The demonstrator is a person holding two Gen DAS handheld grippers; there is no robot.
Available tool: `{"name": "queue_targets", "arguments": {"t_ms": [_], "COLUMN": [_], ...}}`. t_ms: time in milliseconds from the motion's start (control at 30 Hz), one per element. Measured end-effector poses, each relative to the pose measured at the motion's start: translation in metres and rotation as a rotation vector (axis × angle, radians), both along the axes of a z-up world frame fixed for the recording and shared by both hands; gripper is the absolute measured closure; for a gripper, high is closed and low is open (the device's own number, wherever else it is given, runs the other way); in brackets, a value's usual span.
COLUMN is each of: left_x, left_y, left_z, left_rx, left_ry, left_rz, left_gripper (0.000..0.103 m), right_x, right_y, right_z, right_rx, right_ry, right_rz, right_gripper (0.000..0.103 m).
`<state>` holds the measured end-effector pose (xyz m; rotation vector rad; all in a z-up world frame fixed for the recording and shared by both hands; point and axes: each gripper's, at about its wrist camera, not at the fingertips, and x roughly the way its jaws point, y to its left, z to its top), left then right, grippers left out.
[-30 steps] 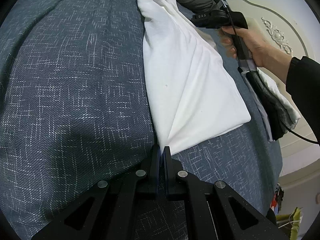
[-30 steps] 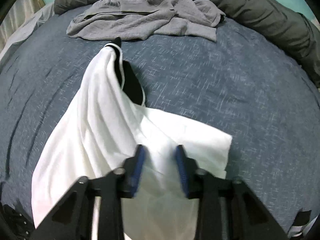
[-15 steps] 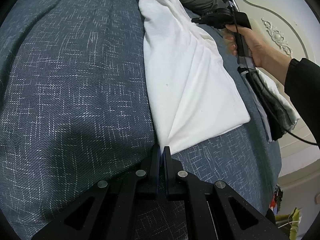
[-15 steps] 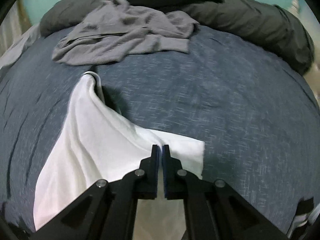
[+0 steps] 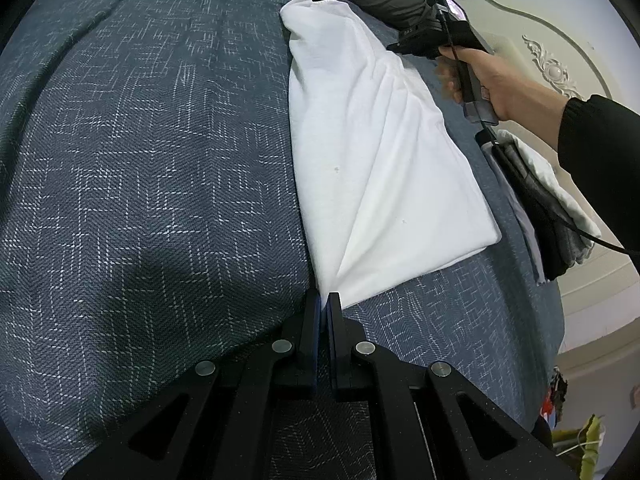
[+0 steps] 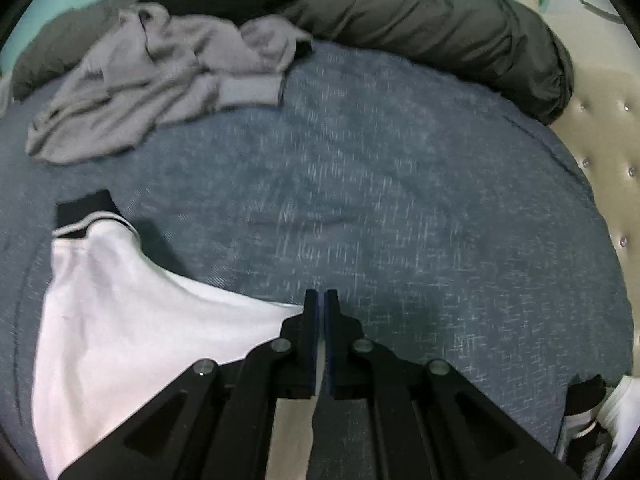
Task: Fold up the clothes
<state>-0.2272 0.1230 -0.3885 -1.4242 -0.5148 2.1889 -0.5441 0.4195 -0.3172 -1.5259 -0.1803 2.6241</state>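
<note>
A white garment with a black collar [image 5: 372, 152] lies lengthwise on the blue patterned bedspread [image 5: 160, 160]. My left gripper [image 5: 324, 300] is shut on its near corner. My right gripper [image 6: 321, 300] is shut on the garment's side edge; the white cloth [image 6: 132, 320] stretches to its left, with the black collar [image 6: 86, 210] at the far end. In the left wrist view the right gripper [image 5: 394, 45] and the hand that holds it are at the garment's far right edge.
A crumpled grey garment [image 6: 160, 80] lies at the back of the bed, with a dark duvet [image 6: 440, 32] behind it. A stack of folded clothes [image 5: 536, 200] sits at the bed's right edge. A cream padded headboard [image 6: 600, 140] is on the right.
My right gripper closed on the white garment's edge and pulled it up and to the right. My left gripper kept its hold and stayed put.
</note>
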Motion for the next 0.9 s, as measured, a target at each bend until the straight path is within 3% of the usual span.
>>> {"name": "queue_targets", "arguments": {"t_ms": [167, 233, 267, 300, 367, 433, 533, 567, 600, 633, 767, 900], "left_x": [0.000, 0.000, 0.000, 0.000, 0.001, 0.001, 0.001, 0.001, 0.001, 0.001, 0.000, 0.001], "left_y": [-0.001, -0.001, -0.001, -0.001, -0.001, -0.001, 0.000, 0.000, 0.001, 0.001, 0.001, 0.000], "left_z": [-0.001, -0.001, -0.001, -0.001, -0.001, -0.001, -0.001, 0.000, 0.000, 0.000, -0.002, -0.001], "left_rx": [0.000, -0.001, -0.002, -0.003, -0.005, -0.006, -0.007, -0.007, -0.006, -0.006, -0.006, -0.003], "left_ry": [0.000, 0.000, 0.000, 0.001, 0.002, 0.003, 0.004, 0.004, 0.004, 0.003, 0.004, 0.003], "left_rz": [0.003, 0.004, 0.004, 0.004, 0.004, 0.004, 0.004, 0.004, 0.004, 0.004, 0.004, 0.004], "left_gripper": [0.100, 0.100, 0.100, 0.100, 0.100, 0.100, 0.100, 0.100, 0.100, 0.100, 0.100, 0.100], "right_x": [0.007, 0.022, 0.029, 0.036, 0.047, 0.057, 0.068, 0.069, 0.073, 0.074, 0.073, 0.061], "right_y": [0.015, 0.033, 0.039, 0.046, 0.048, 0.040, 0.040, 0.039, 0.039, 0.040, 0.050, 0.061], "right_z": [0.001, 0.012, 0.014, 0.016, 0.015, 0.008, -0.007, -0.009, -0.012, -0.013, -0.005, -0.017], "right_rx": [-0.034, -0.132, -0.188, -0.269, -0.342, -0.320, -0.340, -0.339, -0.319, -0.312, -0.253, -0.210], "right_ry": [0.010, 0.070, 0.086, 0.093, 0.087, 0.040, -0.009, -0.014, -0.015, -0.008, 0.050, 0.011], "right_rz": [-0.033, -0.063, -0.071, -0.074, -0.044, -0.006, 0.011, 0.014, 0.010, 0.004, -0.065, -0.142], "right_gripper": [0.095, 0.083, 0.070, 0.064, 0.064, 0.064, 0.064, 0.073, 0.094, 0.098, 0.100, 0.101]}}
